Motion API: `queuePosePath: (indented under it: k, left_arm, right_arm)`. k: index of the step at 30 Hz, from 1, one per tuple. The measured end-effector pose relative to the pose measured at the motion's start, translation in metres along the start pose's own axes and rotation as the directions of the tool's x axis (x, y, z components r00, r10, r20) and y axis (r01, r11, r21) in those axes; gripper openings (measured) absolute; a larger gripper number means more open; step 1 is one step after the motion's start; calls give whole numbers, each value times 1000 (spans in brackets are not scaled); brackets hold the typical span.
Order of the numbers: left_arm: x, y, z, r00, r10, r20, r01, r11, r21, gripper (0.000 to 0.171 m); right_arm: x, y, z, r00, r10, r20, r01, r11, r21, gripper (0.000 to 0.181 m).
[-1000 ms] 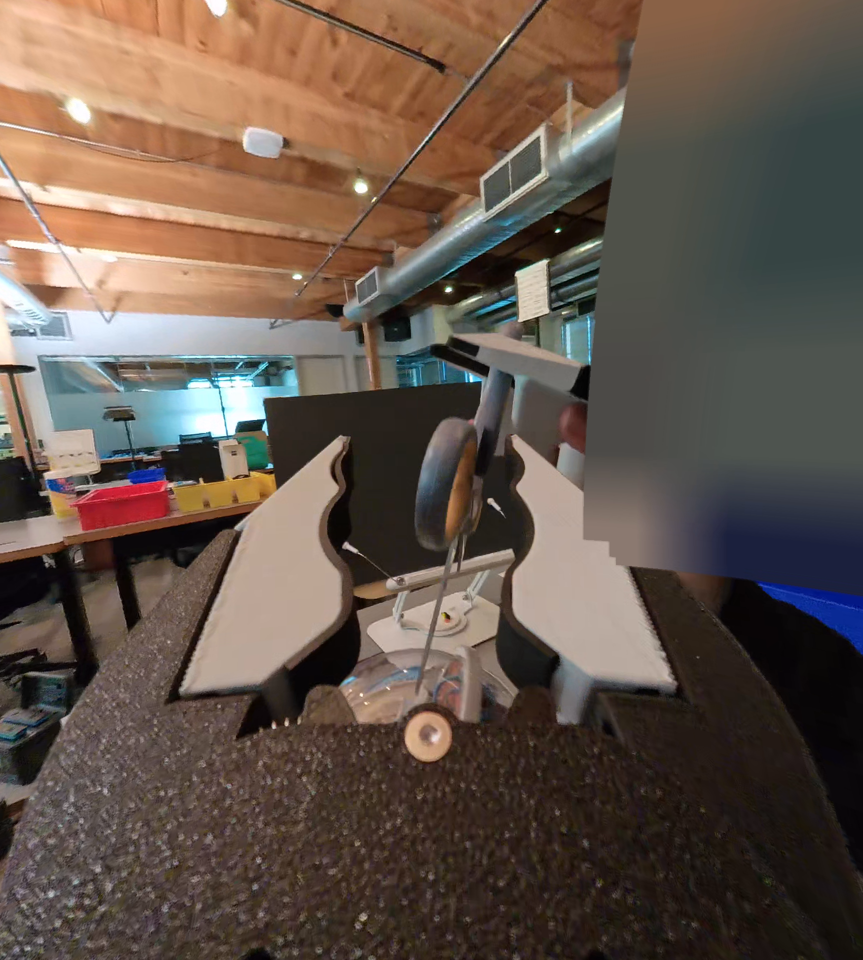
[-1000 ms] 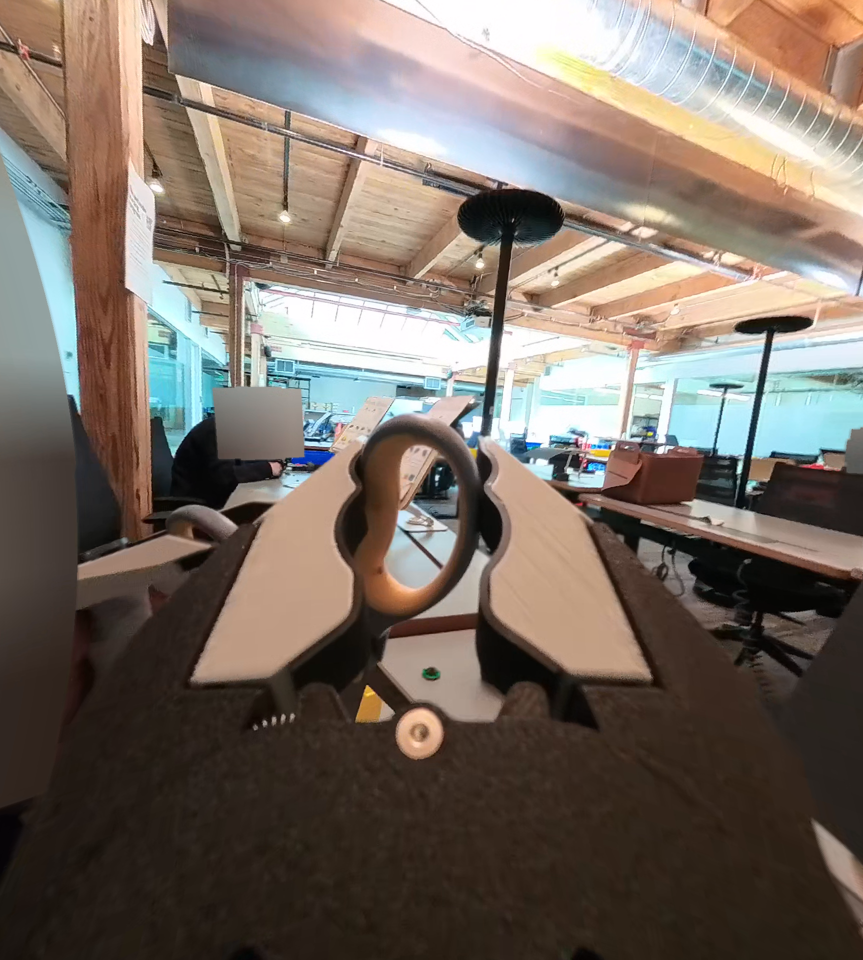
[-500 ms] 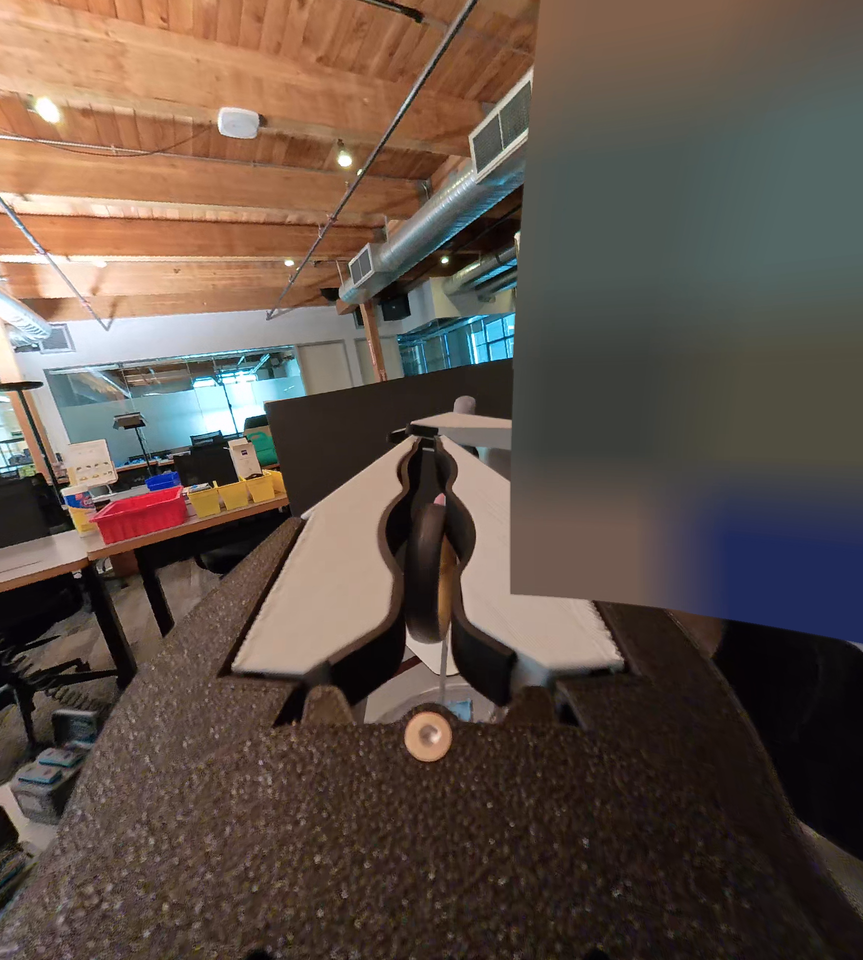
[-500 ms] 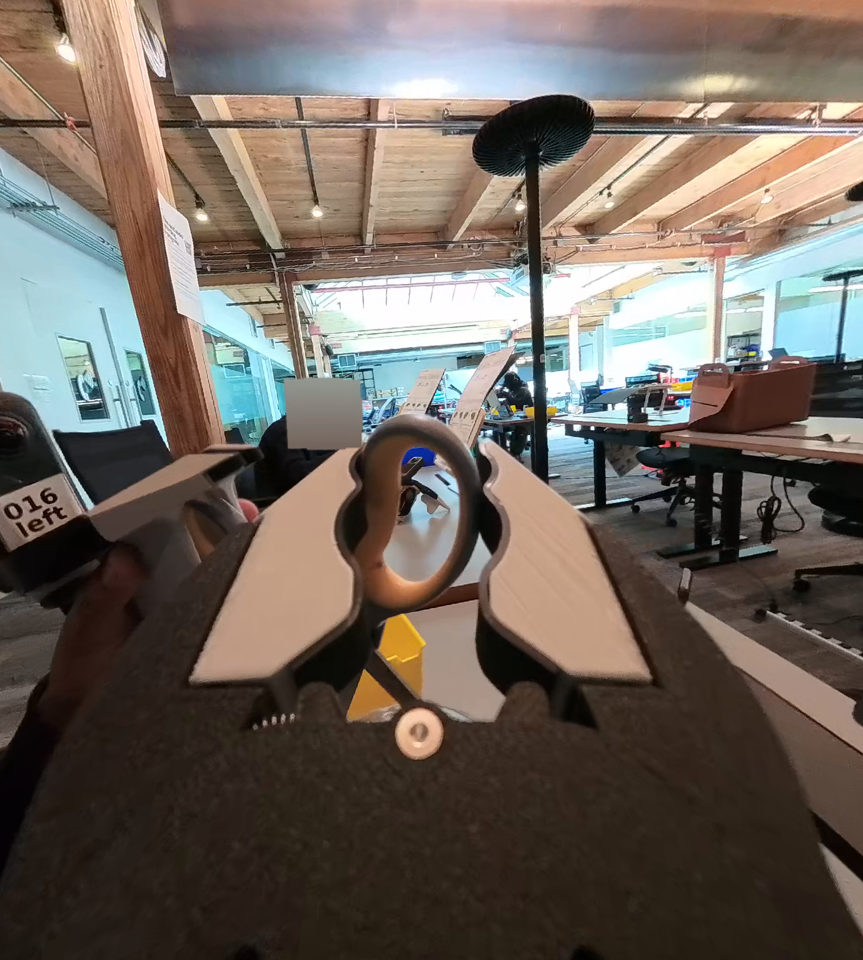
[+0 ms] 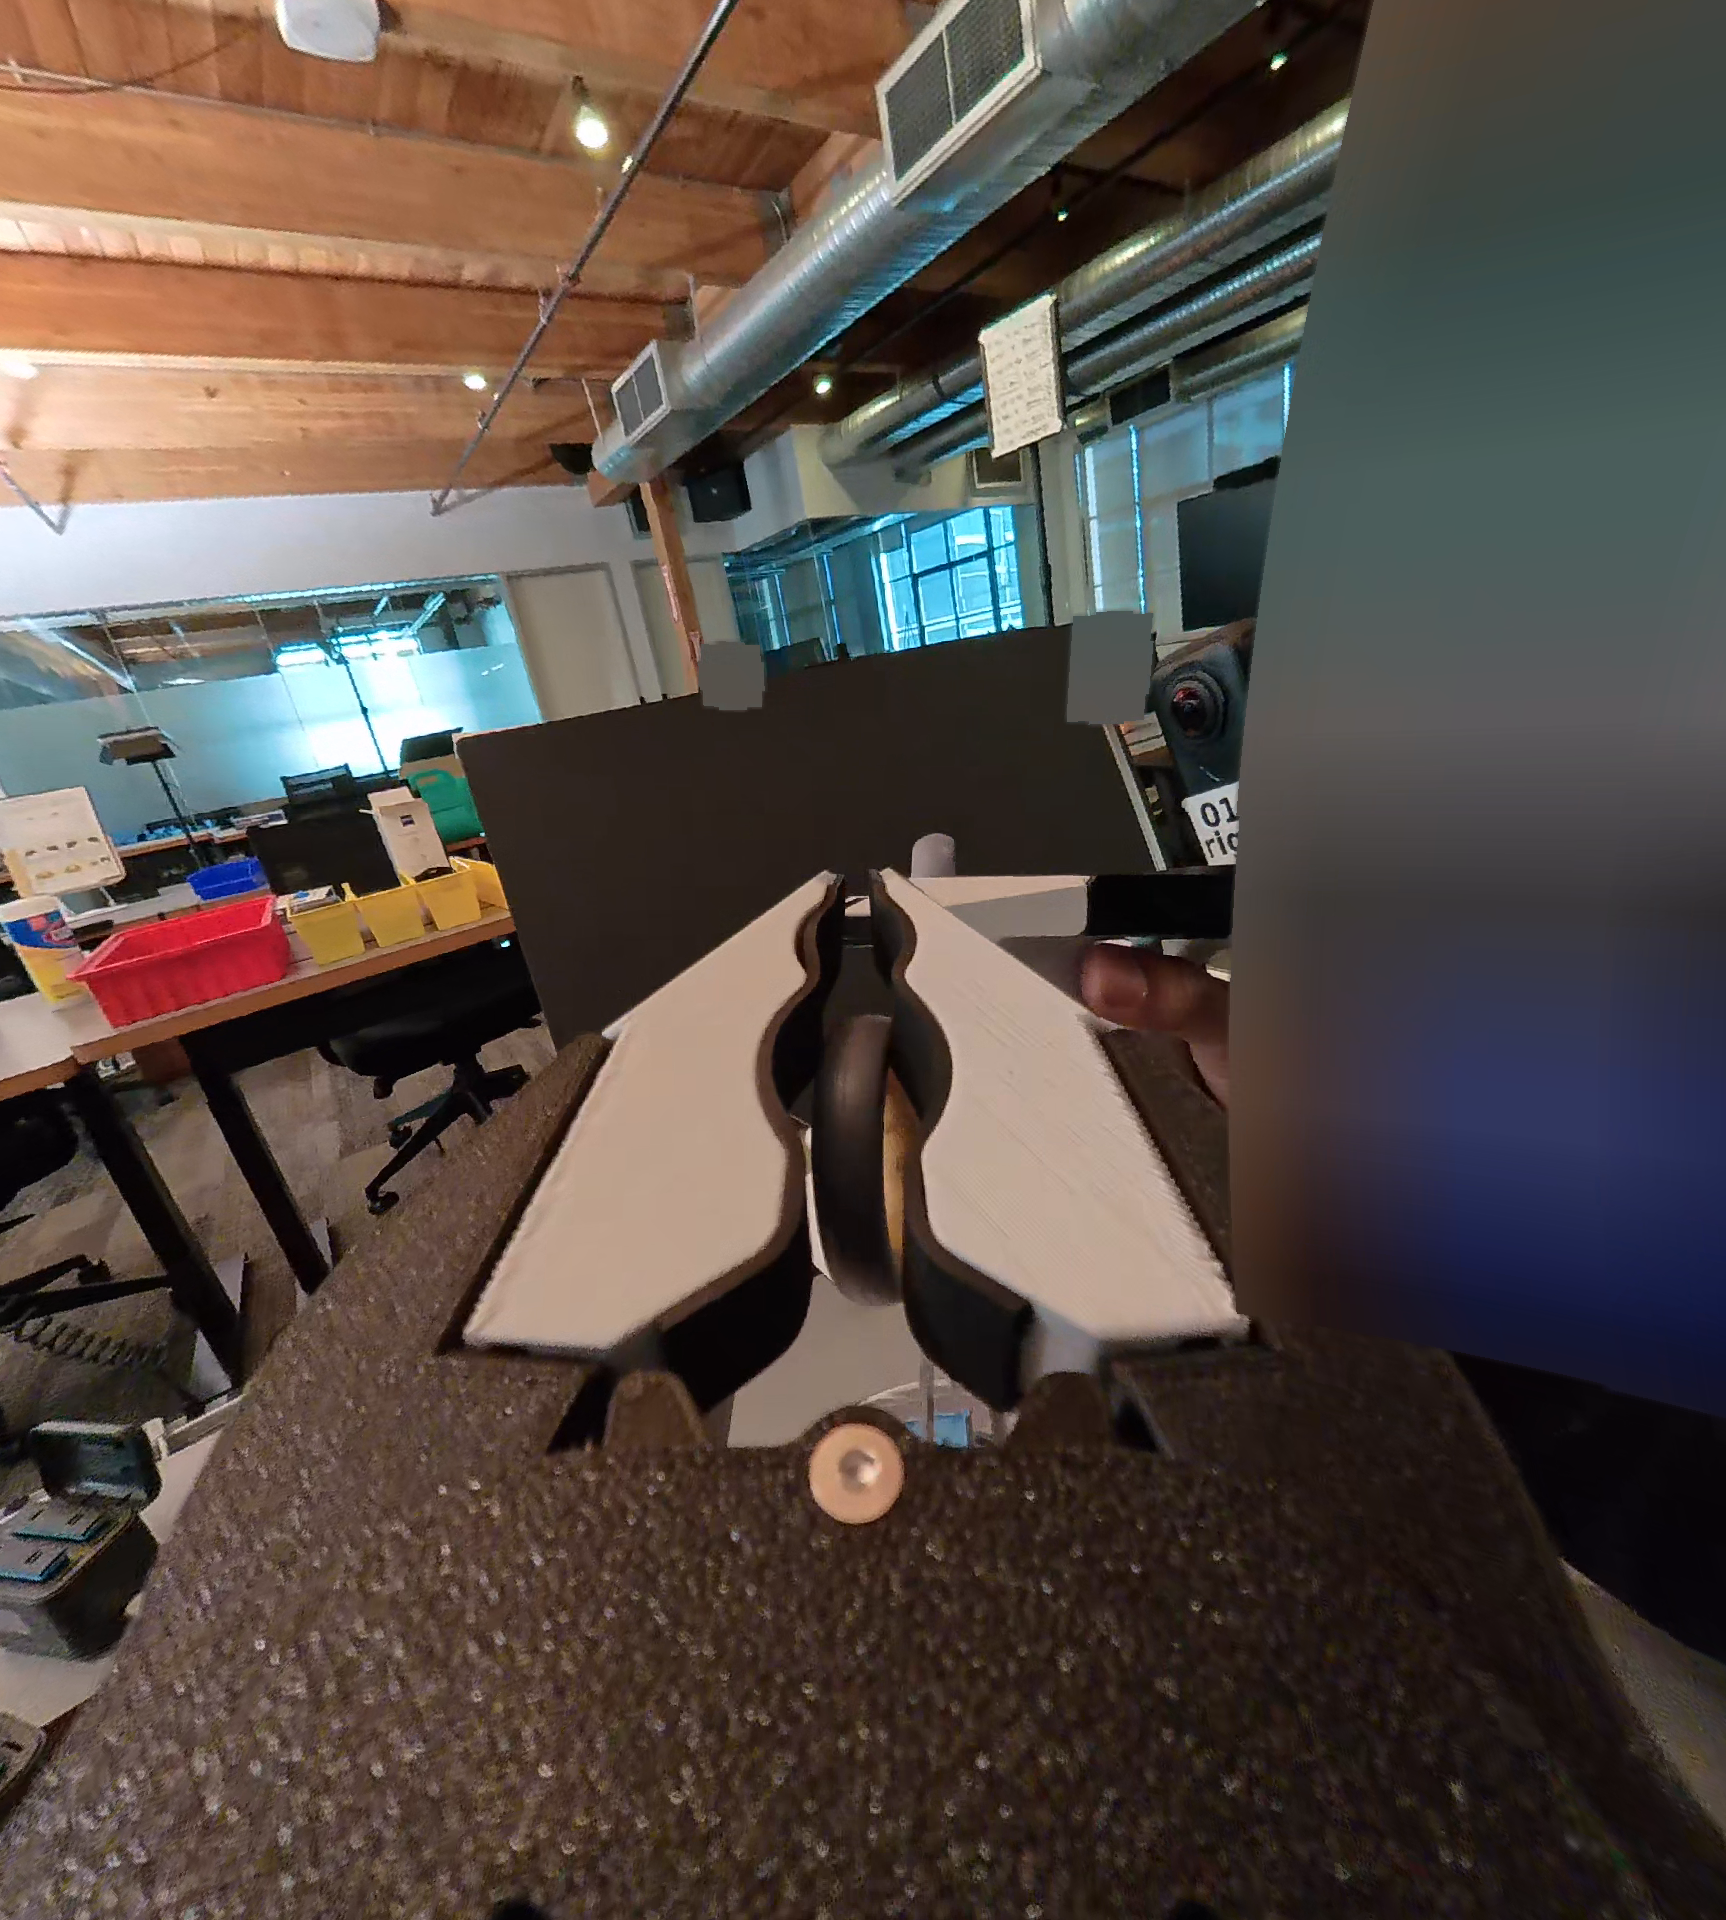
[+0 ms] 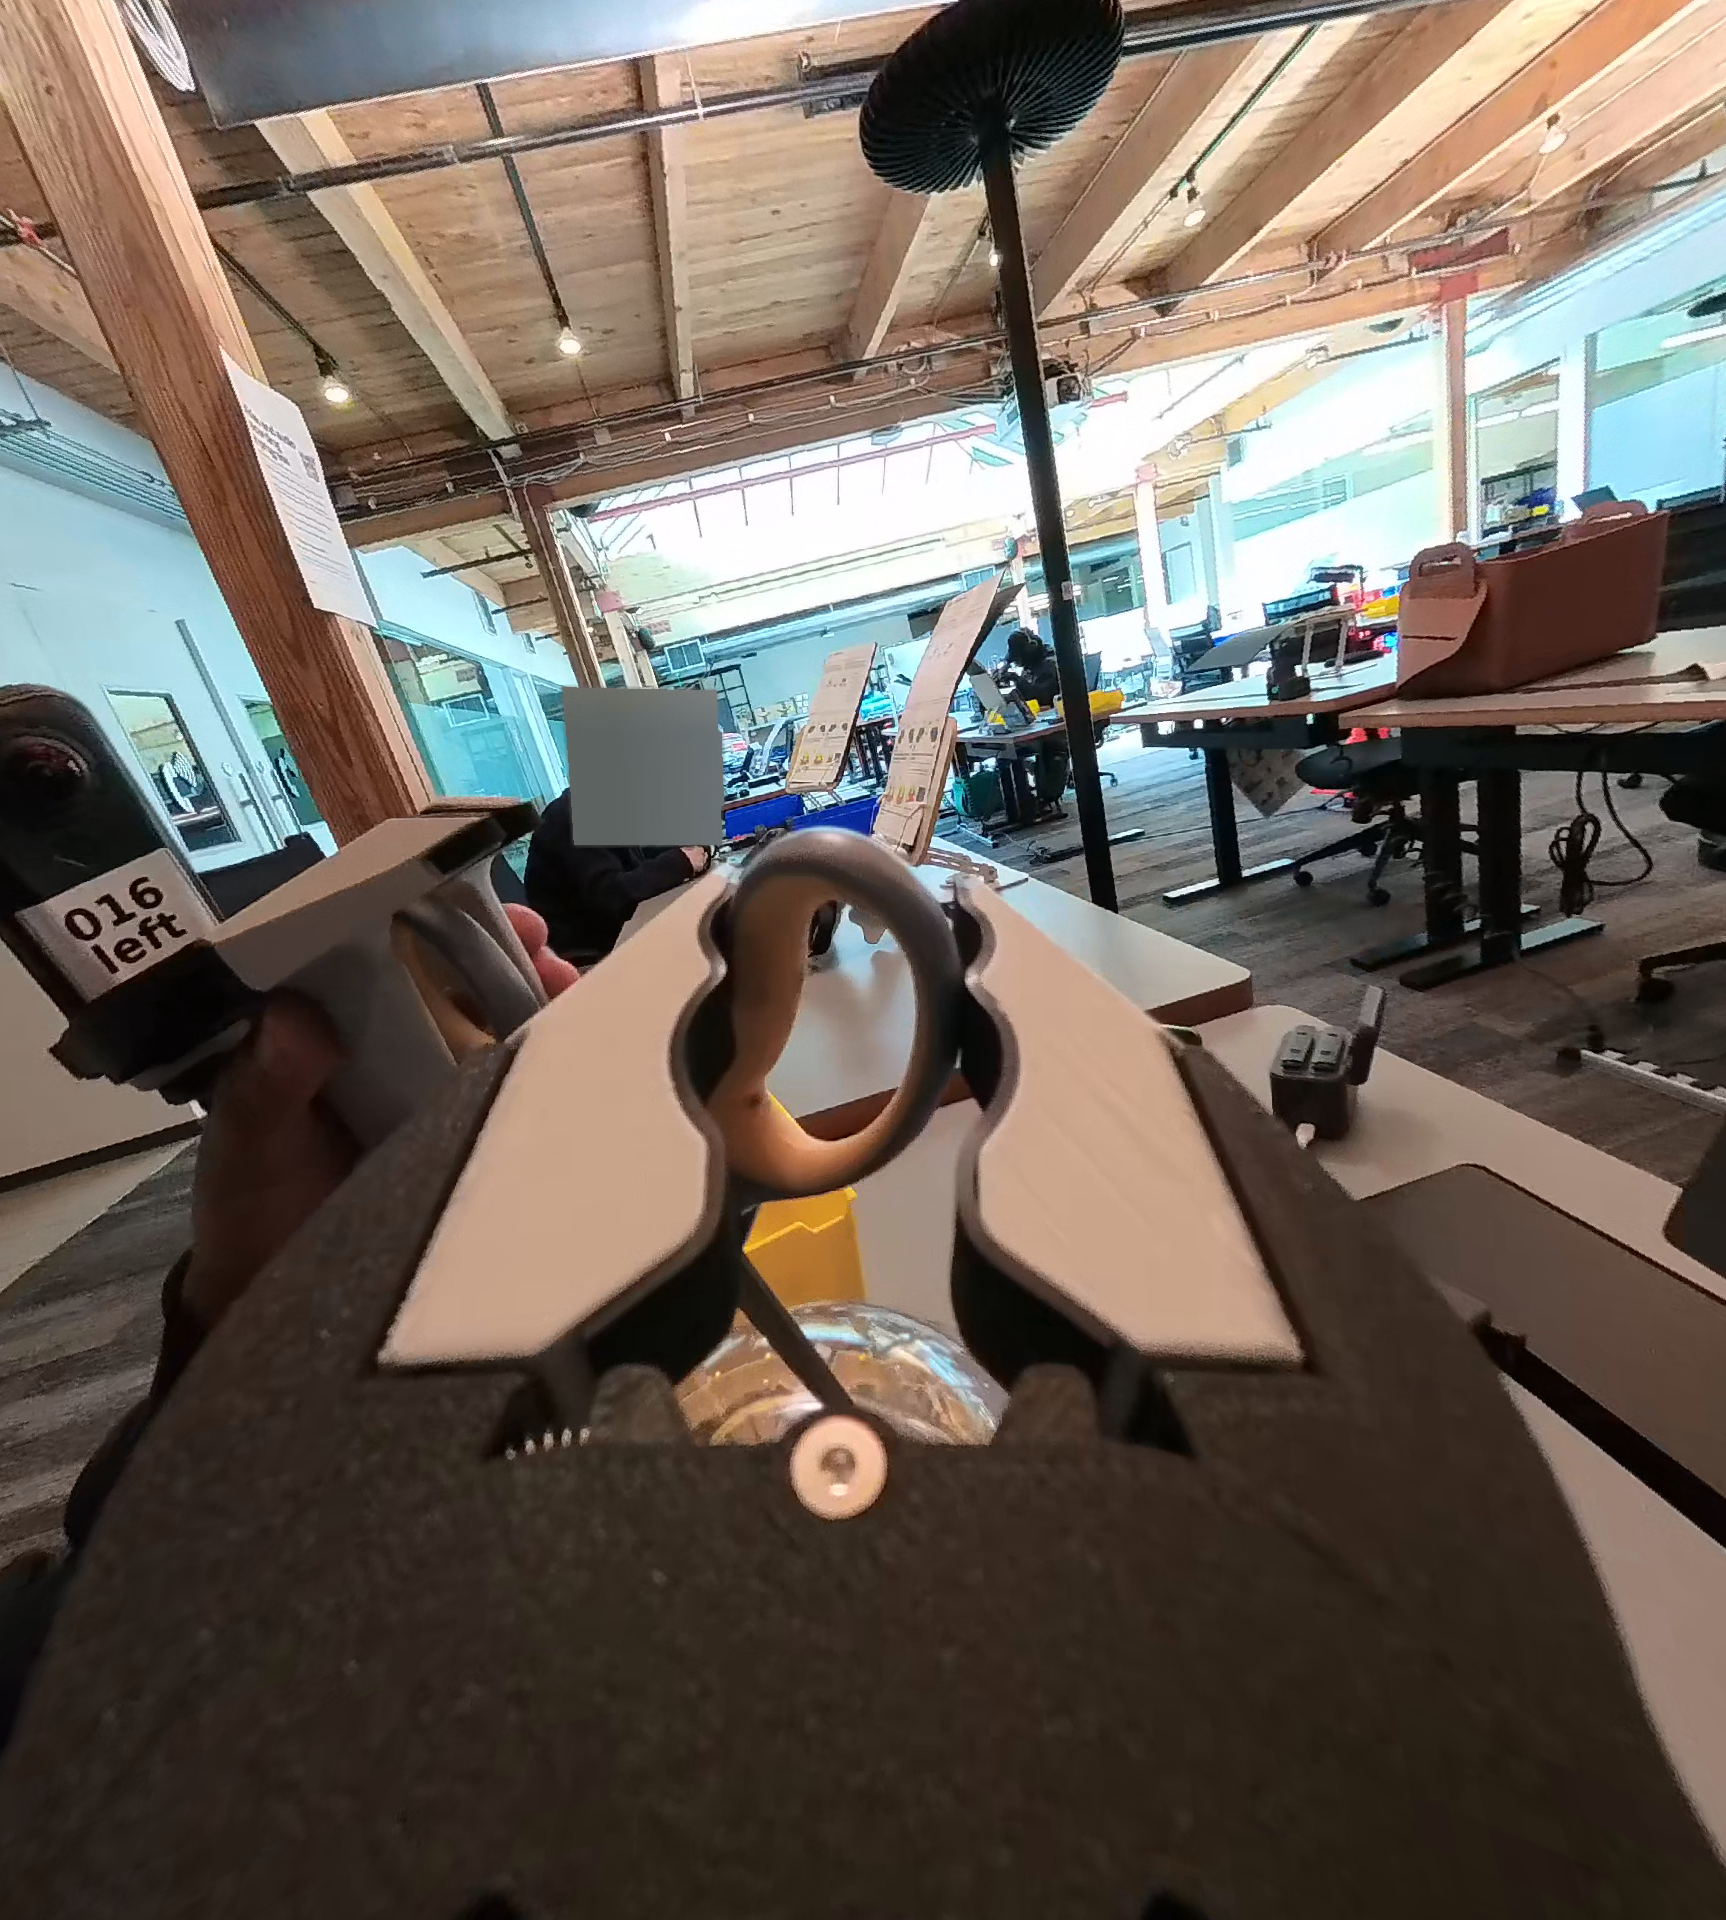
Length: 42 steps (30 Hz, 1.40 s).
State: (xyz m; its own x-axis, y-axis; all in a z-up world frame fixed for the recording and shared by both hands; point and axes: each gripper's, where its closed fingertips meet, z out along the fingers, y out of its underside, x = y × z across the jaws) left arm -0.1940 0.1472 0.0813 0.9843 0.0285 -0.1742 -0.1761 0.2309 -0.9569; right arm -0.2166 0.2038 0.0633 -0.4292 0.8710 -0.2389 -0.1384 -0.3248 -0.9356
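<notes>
My left gripper (image 5: 857, 896) is shut on a grey loop handle (image 5: 851, 1164) with a tan inner face, seen edge-on between the white fingers (image 5: 693, 1122). My right gripper (image 6: 840, 885) is shut on a similar grey loop handle (image 6: 926, 1023), seen face-on, with a thin dark shank (image 6: 786, 1340) running down from it. Both loops look like the handles of one pair of scissors. A clear glass bowl (image 6: 900, 1382) lies below them. Both grippers are held up in the air, close together. The other gripper shows in each view, on the right (image 5: 1155, 906) and on the left (image 6: 371, 914).
A black board (image 5: 807, 790) stands behind. A red tray (image 5: 184, 961) and yellow bins (image 5: 391, 916) sit on a far desk. A yellow bin (image 6: 807, 1236), a small black case (image 6: 1318, 1070) and a black mat (image 6: 1565, 1278) lie on the white table (image 6: 1441, 1122). A lamp pole (image 6: 1051, 540) stands beyond.
My left gripper was open around the loop handle and has shut on it. Both views have swung, and the right gripper has tilted down towards the table.
</notes>
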Motion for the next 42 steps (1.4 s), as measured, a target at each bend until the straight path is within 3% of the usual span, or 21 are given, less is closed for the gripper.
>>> queuePosePath:
  k: [1,8,13,20,34,42]
  left_arm:
    - [0,0,0,1000,-7,-1,7,1000,1,4]
    - [0,7,-11,1000,10,-5,-10,998,-57,7]
    - [-1,1,-33,1000,13,17,-13,1000,-20,15]
    - [4,25,-28,1000,9,-12,-11,990,-138,22]
    - [2,23,-32,999,25,30,-22,995,-97,16]
    - [5,20,-27,999,-17,-31,14,996,-93,12]
  right_arm:
    - [1,0,0,1000,6,2,-6,1000,-3,38]
    - [0,4,2,1000,21,16,-21,1000,-14,39]
    - [2,4,2,1000,22,10,-22,1000,-11,38]
    - [1,4,1,1000,21,10,-21,1000,-15,38]
    - [4,4,0,999,31,8,-31,999,-21,39]
    - [5,7,0,999,44,12,-44,998,-35,39]
